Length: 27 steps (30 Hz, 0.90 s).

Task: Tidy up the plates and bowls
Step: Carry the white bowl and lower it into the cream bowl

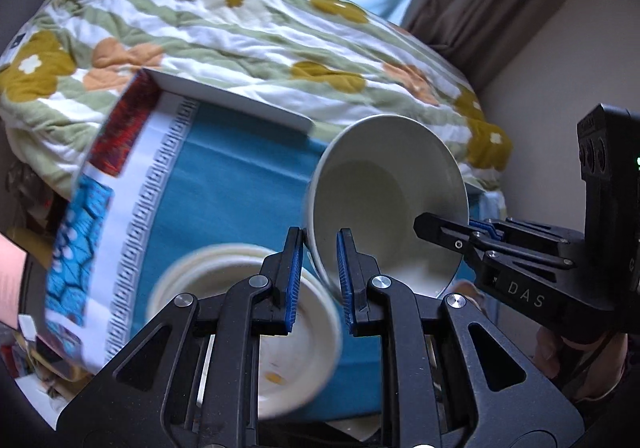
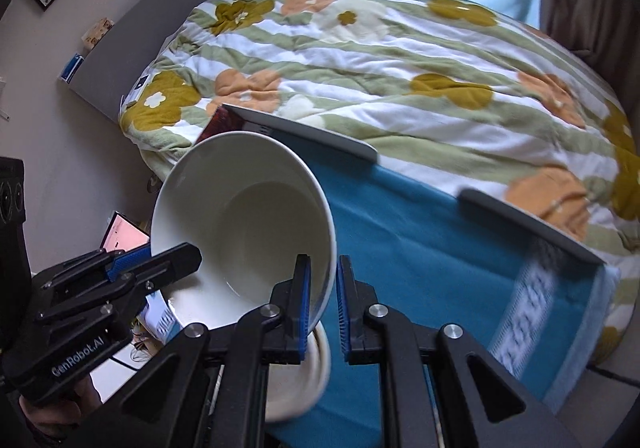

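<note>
Blue-padded fingers of the left tool (image 1: 318,280) and right tool (image 2: 322,302) each pinch opposite rims of one tilted white ceramic bowl (image 1: 384,203), held above a cream stack of plates (image 1: 248,320) on the teal-clothed counter (image 2: 420,232). Beyond lies a bed's flowered striped quilt (image 2: 400,59).

Left gripper (image 1: 318,280) jaws clamped on bowl rim, right gripper (image 2: 323,302) jaws clamped on the opposite rim, both tilted, facing each other.
</note>
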Motion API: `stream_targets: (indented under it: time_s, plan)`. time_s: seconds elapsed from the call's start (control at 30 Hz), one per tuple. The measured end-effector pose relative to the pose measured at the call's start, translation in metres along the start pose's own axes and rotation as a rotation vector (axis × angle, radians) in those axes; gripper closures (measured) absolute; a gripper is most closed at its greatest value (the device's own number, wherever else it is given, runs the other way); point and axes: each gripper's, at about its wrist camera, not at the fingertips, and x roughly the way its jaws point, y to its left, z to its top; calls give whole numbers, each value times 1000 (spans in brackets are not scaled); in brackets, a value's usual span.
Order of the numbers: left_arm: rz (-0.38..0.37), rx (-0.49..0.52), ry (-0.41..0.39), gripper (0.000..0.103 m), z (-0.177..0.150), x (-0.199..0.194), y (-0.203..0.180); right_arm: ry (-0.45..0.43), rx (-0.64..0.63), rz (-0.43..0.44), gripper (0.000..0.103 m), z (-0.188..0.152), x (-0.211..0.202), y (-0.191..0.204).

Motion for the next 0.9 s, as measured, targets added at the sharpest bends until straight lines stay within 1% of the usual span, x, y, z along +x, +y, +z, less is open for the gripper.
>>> stream_targets:
  time_s: [0.07, 0.13, 0.23, 0.43, 0.53, 0.63, 0.73, 0.9]
  plan:
    - [-1, 21, 10, 88, -20, 1, -23, -6, 25, -1, 92, -29, -15, -16]
    - [9, 53, 23, 88, -44, 4, -53, -8, 46, -21, 92, -59, -28, -30]
    - [5, 79, 53, 88, -74, 11, -86, -3, 93, -38, 92, -95, -39, -50]
    - [-18, 141, 134, 88, -117, 32, -137, 15, 179, -62, 92, -150, -59, -96]
    - [-15, 181, 176, 88, -128, 45, -156, 32, 225, -69, 92, -170, -58, -113]
    - [3, 229, 217, 88, -134, 59, -167, 48, 279, -63, 92, -186, -54, -130]
    - [25, 271, 246, 88, -138, 72, -174, 65, 324, -50, 92, -196, -46, -140]
    - [44, 308, 284, 88, -141, 87, -177, 83, 369, -38, 92, -208, -36, -150]
